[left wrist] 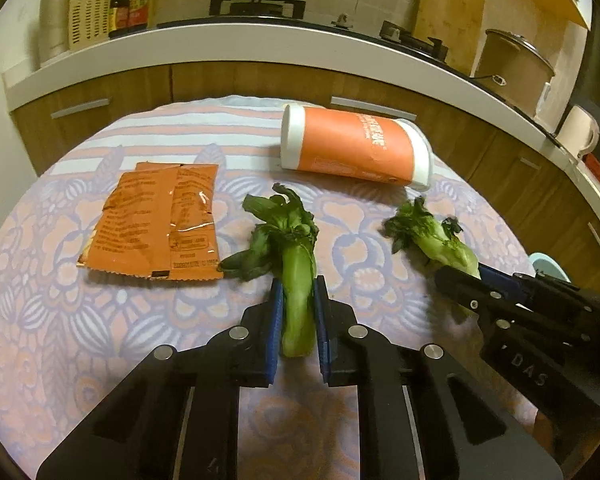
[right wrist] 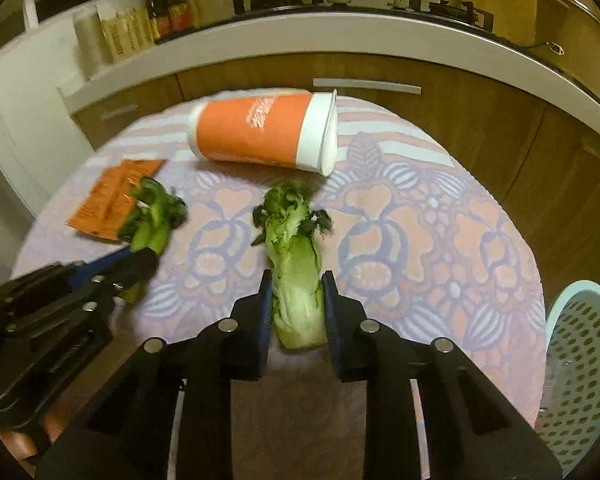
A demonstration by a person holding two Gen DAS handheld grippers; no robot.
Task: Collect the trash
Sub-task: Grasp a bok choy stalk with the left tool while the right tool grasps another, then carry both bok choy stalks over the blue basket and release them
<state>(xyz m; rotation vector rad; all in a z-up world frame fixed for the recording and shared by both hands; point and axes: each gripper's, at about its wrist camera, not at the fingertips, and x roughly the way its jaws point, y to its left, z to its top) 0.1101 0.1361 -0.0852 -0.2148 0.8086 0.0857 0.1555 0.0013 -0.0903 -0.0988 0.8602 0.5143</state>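
Note:
A slim green vegetable stalk (left wrist: 296,256) with wilted dark leaves lies on the patterned cloth, and my left gripper (left wrist: 298,284) is shut on its lower stem, blue pads against both sides. A wider, pale cut stalk (right wrist: 296,248) is clamped the same way in my right gripper (right wrist: 297,278). Each gripper shows in the other's view: the right gripper (left wrist: 460,276) on its stalk (left wrist: 440,240), the left gripper (right wrist: 140,260) on its stalk (right wrist: 152,224). Two crumpled orange packets (left wrist: 156,220) lie flat to the left. An orange cup (left wrist: 356,144) with white ends lies on its side at the back.
The round table's floral cloth (left wrist: 380,300) covers the whole top. A pale blue perforated basket (right wrist: 580,360) stands off the table's right edge. Behind the table run wooden cabinets and a white counter (left wrist: 260,48) with a stove, wok, bottles and pots.

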